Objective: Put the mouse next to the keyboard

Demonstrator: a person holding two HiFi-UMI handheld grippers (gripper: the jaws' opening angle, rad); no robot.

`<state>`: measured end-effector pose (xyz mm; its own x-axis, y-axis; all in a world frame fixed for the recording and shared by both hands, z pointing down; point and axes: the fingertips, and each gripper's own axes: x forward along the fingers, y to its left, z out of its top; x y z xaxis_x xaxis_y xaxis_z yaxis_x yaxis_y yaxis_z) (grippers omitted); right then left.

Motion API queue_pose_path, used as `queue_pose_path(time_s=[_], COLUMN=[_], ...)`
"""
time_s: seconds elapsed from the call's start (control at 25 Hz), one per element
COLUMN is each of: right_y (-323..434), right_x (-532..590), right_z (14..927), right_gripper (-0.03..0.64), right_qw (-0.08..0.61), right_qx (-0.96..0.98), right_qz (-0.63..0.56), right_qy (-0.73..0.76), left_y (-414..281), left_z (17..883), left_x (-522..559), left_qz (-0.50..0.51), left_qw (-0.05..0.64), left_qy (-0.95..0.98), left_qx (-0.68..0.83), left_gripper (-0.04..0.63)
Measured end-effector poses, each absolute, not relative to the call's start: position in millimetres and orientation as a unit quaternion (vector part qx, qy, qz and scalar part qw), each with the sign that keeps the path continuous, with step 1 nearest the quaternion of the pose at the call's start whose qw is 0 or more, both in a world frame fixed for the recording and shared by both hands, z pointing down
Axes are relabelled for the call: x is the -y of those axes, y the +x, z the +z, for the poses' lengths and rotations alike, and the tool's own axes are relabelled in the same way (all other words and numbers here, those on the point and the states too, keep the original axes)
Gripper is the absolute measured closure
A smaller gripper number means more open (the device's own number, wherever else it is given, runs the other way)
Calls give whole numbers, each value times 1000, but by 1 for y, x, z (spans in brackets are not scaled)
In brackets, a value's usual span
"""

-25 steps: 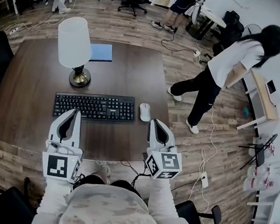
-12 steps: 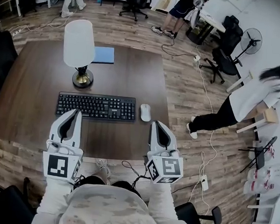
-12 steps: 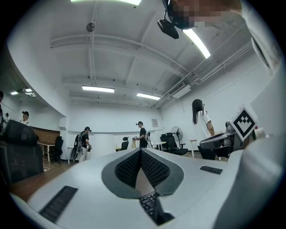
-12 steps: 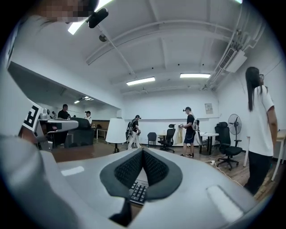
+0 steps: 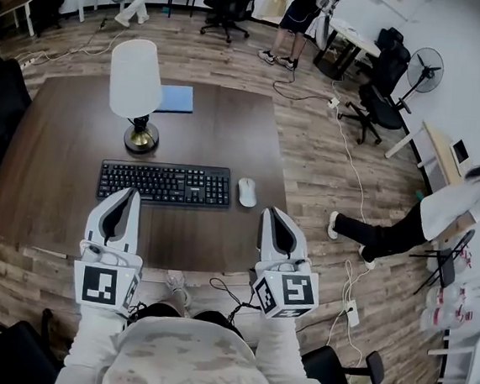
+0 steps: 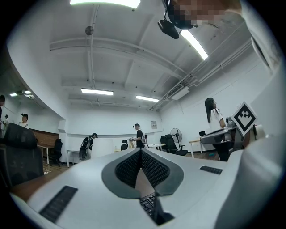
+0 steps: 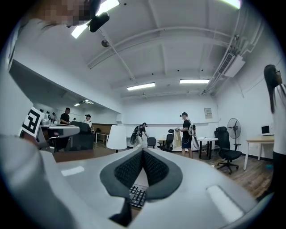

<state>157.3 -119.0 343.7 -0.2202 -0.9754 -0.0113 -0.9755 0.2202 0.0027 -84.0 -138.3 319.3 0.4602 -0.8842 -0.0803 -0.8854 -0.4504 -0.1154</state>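
The mouse (image 5: 247,192) lies just ahead-left of my right gripper (image 5: 272,213), long axis pointing away from me, beside the keyboard (image 5: 166,183). That gripper and my left gripper (image 5: 126,194) are both clenched, empty.

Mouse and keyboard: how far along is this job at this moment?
Done: the mouse lies on the table just off the right end of the keyboard, apart from it. In hand: nothing; the left gripper and right gripper are both shut and empty, near the table's front edge, short of the mouse. Left: apparently nothing; the placement looks complete.
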Motion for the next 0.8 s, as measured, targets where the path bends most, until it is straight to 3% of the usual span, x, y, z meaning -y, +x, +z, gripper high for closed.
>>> queue_pose_path(time_s=[0.8], right_y=[142], right_x=[79], right_z=[314], right_gripper=[607], right_qw=[13], right_qx=[-788], right_qz=[46], right_qy=[-614], left_y=[-96], left_z=[308], left_x=[104], left_qz=[15], left_qw=[80], left_qy=[-845], left_qx=[-528], left_gripper=[589])
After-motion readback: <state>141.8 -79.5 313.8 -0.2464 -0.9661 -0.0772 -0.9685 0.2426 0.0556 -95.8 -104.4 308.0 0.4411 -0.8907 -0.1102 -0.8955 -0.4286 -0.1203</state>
